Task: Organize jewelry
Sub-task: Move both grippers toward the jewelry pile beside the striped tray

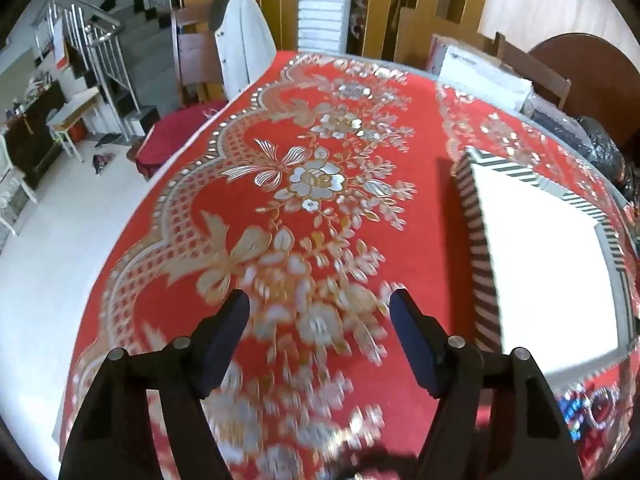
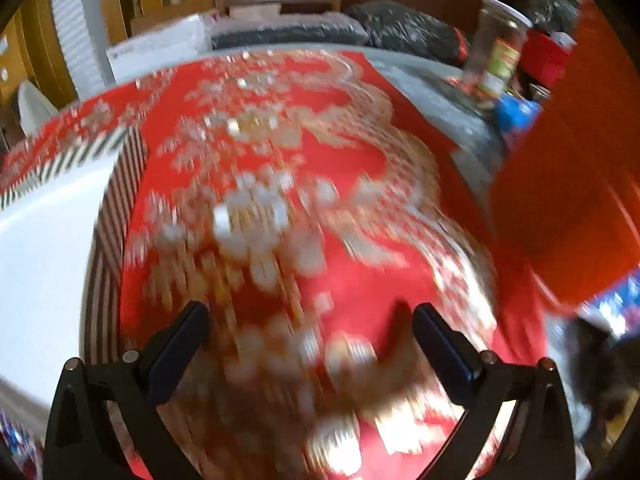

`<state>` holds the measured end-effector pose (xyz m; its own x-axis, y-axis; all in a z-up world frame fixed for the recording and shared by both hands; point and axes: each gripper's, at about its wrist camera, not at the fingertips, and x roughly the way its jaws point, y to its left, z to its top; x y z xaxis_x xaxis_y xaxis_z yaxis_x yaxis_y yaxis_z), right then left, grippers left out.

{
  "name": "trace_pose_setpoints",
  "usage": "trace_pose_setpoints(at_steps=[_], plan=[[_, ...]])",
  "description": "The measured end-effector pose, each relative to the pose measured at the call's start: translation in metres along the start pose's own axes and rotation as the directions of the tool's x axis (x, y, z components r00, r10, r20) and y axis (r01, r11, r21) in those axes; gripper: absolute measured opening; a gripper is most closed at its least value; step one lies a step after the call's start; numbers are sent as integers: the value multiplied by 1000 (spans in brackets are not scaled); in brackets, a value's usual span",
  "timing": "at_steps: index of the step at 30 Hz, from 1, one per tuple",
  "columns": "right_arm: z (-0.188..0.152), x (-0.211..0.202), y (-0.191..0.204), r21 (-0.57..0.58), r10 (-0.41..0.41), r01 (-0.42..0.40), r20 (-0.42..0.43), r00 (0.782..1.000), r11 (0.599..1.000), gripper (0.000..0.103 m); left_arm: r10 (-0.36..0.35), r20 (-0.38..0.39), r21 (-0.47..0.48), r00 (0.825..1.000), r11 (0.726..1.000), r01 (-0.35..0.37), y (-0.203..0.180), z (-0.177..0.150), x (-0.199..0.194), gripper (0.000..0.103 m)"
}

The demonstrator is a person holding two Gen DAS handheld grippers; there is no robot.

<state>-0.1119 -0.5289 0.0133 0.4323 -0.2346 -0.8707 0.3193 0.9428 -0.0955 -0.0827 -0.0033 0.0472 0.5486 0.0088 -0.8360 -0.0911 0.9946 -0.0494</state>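
Grippers both open, empty: left gripper [image 1: 320, 314], right gripper [image 2: 310, 326]. Left view only: beaded jewelry [image 1: 592, 408] beside striped white-lined box [image 1: 548, 256]. Right view only: blurred glass jar [image 2: 498, 50].

Your table wears a red floral cloth [image 1: 320, 168]. On it, at the right in the left wrist view, lies a striped box with a white lid [image 1: 536, 248]. A jar [image 2: 496, 48] stands at the far right edge.

The box [image 1: 548, 264] lies on the surface [image 1: 312, 216] at three o'clock. A jar [image 2: 498, 52] stands at one o'clock, bags [image 2: 360, 28] behind the far edge.
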Motion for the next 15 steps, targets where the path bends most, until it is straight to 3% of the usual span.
trace_pose_setpoints(at_steps=[2, 5, 15], plan=[[-20, -18, 0, -35, 22, -22, 3, 1000, 999, 101, 7, 6, 11, 1000, 1000, -7, -6, -8, -16, 54], [-45, -54, 5, -75, 65, -62, 38, 997, 995, 101, 17, 14, 24, 1000, 1000, -17, -15, -21, -35, 50], [-103, -138, 35, -148, 181, -160, 138, 974, 976, 101, -19, 45, 48, 999, 999, 17, -39, -56, -86, 47]])
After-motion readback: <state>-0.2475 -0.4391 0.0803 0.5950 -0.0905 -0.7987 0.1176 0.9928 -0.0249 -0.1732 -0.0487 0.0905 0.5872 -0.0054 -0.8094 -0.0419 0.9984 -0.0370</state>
